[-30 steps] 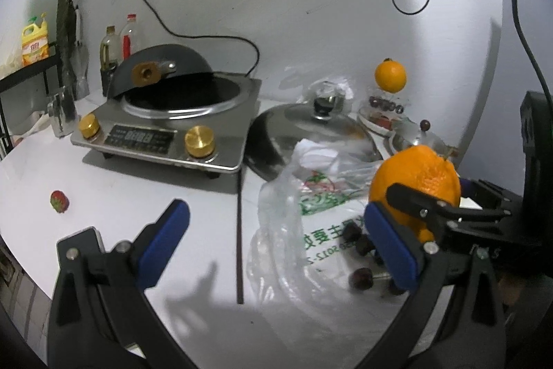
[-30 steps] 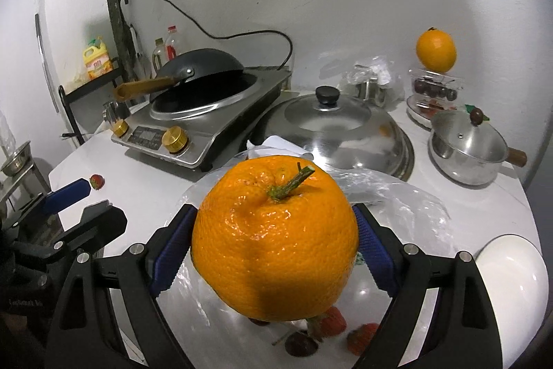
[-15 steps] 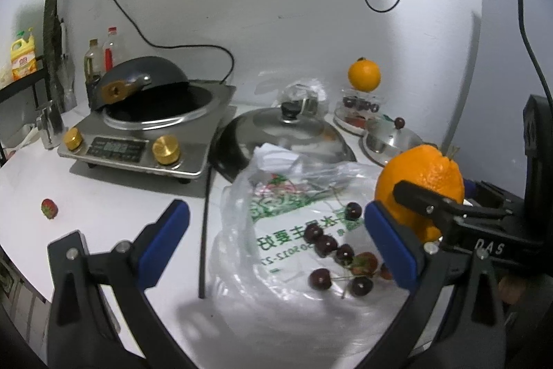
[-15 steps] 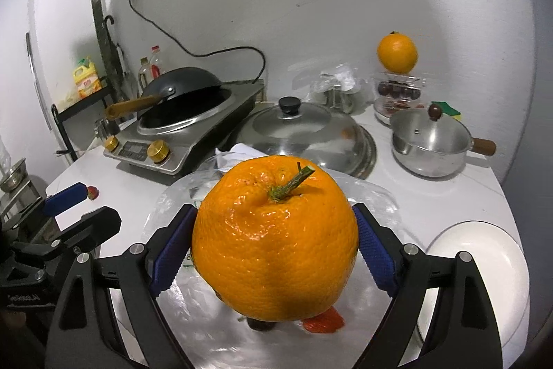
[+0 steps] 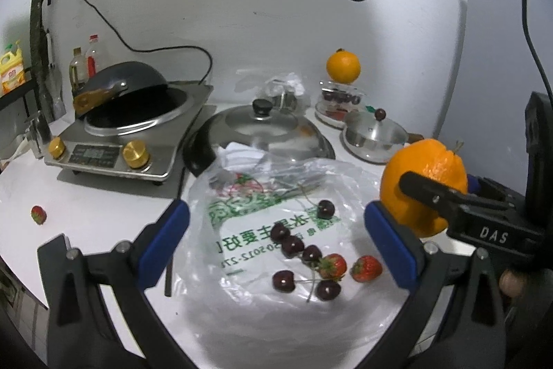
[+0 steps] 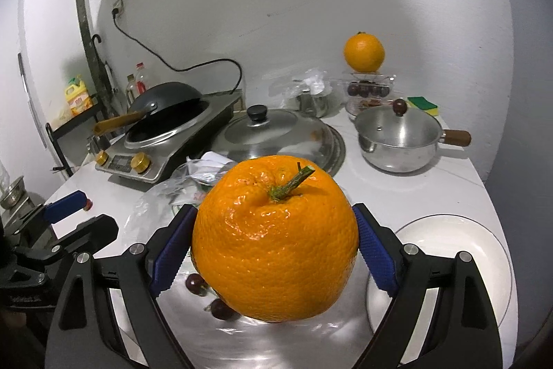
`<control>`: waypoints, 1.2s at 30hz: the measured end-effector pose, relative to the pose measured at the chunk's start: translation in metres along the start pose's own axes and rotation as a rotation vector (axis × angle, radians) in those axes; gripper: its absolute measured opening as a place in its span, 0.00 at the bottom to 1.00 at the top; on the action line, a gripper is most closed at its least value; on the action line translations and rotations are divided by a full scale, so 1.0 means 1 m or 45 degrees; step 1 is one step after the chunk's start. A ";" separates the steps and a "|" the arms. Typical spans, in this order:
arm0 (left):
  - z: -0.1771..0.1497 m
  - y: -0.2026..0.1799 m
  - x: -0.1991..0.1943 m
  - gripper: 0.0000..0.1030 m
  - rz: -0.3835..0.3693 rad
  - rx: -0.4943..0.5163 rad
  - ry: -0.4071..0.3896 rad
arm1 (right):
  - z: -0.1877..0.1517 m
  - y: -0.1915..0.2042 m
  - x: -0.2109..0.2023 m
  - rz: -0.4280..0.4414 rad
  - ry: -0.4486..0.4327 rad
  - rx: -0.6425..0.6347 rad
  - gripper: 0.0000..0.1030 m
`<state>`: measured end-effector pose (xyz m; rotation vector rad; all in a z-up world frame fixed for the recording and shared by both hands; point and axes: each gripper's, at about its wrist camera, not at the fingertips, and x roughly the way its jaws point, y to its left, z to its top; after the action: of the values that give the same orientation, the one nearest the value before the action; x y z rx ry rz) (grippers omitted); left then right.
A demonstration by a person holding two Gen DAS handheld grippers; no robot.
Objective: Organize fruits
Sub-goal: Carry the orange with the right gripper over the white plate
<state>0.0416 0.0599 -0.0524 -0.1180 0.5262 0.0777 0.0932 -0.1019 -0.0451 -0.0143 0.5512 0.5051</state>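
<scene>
Orange peel, shiny and dimpled, fills the centre of the right wrist view: a big orange (image 6: 274, 239) with a green stem sits clamped between the blue pads of the right gripper (image 6: 273, 251), both pads pressed against its sides. In the left wrist view the same orange (image 5: 423, 187) appears at the right edge, held above the counter. The left gripper (image 5: 276, 241) is spread wide with nothing between its fingers, hovering over a clear plastic bag (image 5: 276, 223) printed in green. On the bag lie several dark cherries (image 5: 292, 246) and two strawberries (image 5: 367, 268), low and centre in that frame. A lone strawberry (image 5: 38, 215) rests on the white counter (image 5: 96, 206) at far left. Lower right in the right wrist view is a white plate (image 6: 449, 251). Toward the back stand a large steel lid (image 6: 276, 134), a small steel pot (image 6: 397, 140), and a cooker with a dark pan (image 6: 166, 102). A second orange (image 6: 363, 52) perches on stacked clear containers at upper right.
</scene>
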 end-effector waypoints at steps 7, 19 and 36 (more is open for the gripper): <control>-0.001 -0.018 0.011 0.99 -0.012 0.026 0.032 | -0.003 -0.029 -0.004 -0.034 -0.010 0.045 0.88; 0.002 -0.056 0.035 0.99 -0.050 0.067 0.076 | -0.009 -0.075 -0.009 -0.076 0.004 0.101 0.88; 0.004 -0.091 0.077 0.99 -0.077 0.092 0.144 | -0.013 -0.132 0.000 -0.140 0.041 0.159 0.88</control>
<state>0.1195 -0.0258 -0.0794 -0.0678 0.6370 -0.0068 0.1482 -0.2196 -0.0723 0.0662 0.6092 0.3633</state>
